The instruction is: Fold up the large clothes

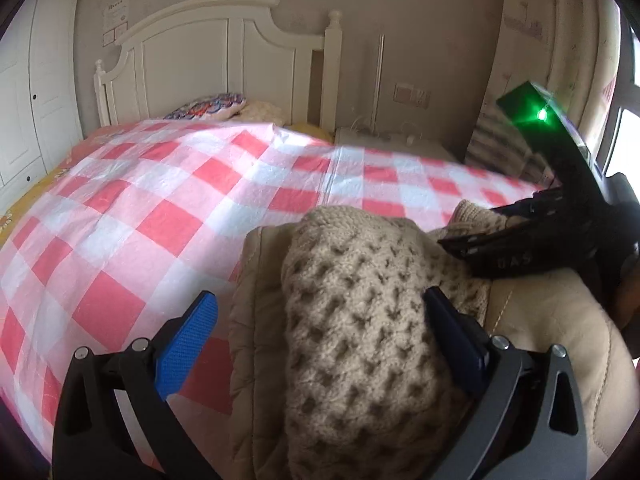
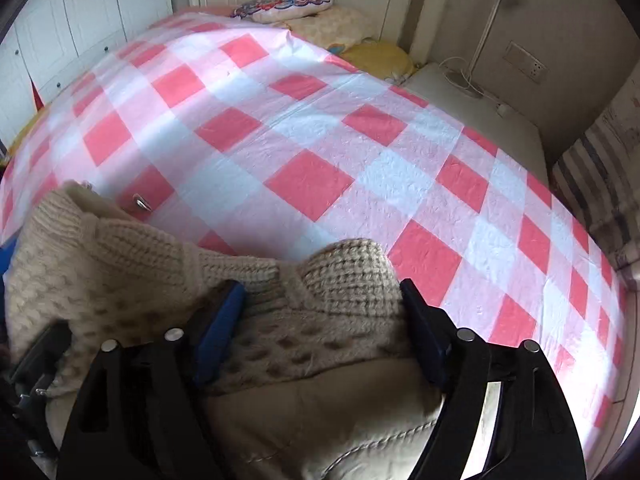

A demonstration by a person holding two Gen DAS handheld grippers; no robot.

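Note:
A beige cable-knit sweater (image 1: 352, 300) lies bunched on top of a beige quilted coat (image 1: 256, 320) at the near edge of the bed. In the left wrist view my left gripper (image 1: 320, 300) stands open and wide over a thick fold of the sweater. Its right pad touches the knit and its left pad is clear of it. My right gripper (image 1: 480, 228) lies at the right on the ribbed cuff. In the right wrist view the right gripper (image 2: 320, 286) is open, with a hump of the sweater (image 2: 344, 276) between its fingers and the coat (image 2: 320, 420) below.
The bed carries a pink and white checked cover (image 2: 312, 140). Pillows (image 2: 288, 4) lie by the white headboard (image 1: 224, 52). A white wardrobe (image 1: 24, 92) stands on the left, a white nightstand (image 2: 472, 92) and a curtain (image 1: 532, 60) on the right. A small metal clip (image 2: 142, 202) lies on the cover.

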